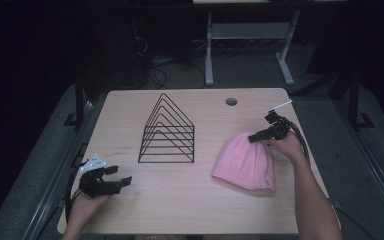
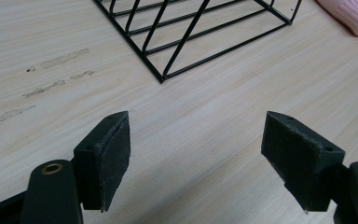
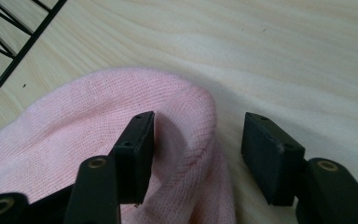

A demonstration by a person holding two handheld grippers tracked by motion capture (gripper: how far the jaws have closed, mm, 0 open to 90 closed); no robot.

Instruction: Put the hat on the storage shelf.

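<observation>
A pink knit hat (image 1: 245, 162) lies flat on the right half of the wooden table (image 1: 180, 210). My right gripper (image 1: 252, 137) is down at the hat's far rounded end. In the right gripper view the jaws of that gripper (image 3: 198, 149) straddle a raised fold of the hat (image 3: 74, 121); the left pad touches the knit, while a gap separates the right pad from it. My left gripper (image 1: 121, 175) rests low near the table's front left corner. It (image 2: 196, 158) stands wide open over bare wood.
A black wire rack (image 1: 167, 132) with a triangular profile stands mid-table; its near corner (image 2: 191, 32) lies ahead of the left gripper. A round cable hole (image 1: 231, 101) sits at the far edge. White desk legs (image 1: 209, 50) stand beyond the table.
</observation>
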